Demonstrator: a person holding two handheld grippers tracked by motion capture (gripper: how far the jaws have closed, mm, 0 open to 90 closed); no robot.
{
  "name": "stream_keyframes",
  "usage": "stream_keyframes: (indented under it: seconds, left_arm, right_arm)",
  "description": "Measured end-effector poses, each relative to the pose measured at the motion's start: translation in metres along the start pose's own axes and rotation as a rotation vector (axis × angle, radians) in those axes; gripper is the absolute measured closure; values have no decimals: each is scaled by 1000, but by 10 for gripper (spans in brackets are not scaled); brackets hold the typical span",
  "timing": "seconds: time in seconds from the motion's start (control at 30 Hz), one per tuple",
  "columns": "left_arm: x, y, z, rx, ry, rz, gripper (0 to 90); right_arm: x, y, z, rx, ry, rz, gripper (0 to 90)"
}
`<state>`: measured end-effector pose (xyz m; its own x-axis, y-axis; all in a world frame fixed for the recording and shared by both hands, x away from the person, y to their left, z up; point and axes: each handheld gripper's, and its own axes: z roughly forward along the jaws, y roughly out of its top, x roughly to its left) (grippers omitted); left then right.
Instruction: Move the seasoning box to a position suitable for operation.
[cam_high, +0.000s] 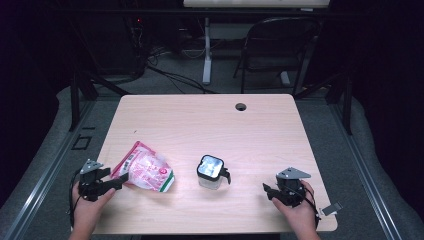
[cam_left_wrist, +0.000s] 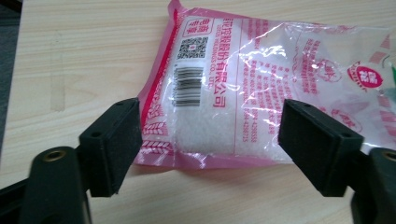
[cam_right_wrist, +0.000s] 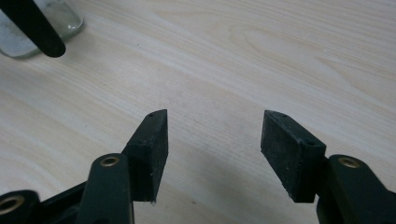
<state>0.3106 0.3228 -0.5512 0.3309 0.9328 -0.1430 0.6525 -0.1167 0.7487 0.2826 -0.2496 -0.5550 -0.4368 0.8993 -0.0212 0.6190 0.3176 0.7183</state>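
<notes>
Spread fingers (cam_left_wrist: 322, 144) flank the pink bag's (cam_left_wrist: 261, 79) near end.

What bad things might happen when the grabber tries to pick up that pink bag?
The left gripper stands open around the near end of the bag, not yet pinching. The bag looks slick and full of loose grains, so it may slip or sag out. A hard squeeze might split the thin film. The jar stands close beside the bag, so a swinging bag could knock it over.
</notes>
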Motion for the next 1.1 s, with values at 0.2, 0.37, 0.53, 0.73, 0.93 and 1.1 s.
stream_keyframes:
  seconds: [0.2, 0.37, 0.53, 0.73, 0.93, 1.1]
  left_arm:
    - [-7, 0, 1, -6, 14, 47, 302]
    - [-12, -2, -3, -28, -1, 55, 353]
    - [-16, -2, -2, -34, -34, 54, 398]
    - [-17, -1, 5, -24, -56, 69, 459]
    - [-15, 1, 9, 4, -68, 70, 478]
    - [-15, -1, 5, -4, -63, 81, 476]
  right_arm:
    - [7, 4, -3, -1, 17, -33, 441]
    - [14, 10, 3, -20, 57, -11, 445]
    - [27, 12, 4, -14, 83, -34, 453]
    - [32, 14, 8, -20, 109, -39, 453]
    - [32, 16, 10, -33, 115, -40, 462]
    - [31, 16, 14, -28, 141, -27, 464]
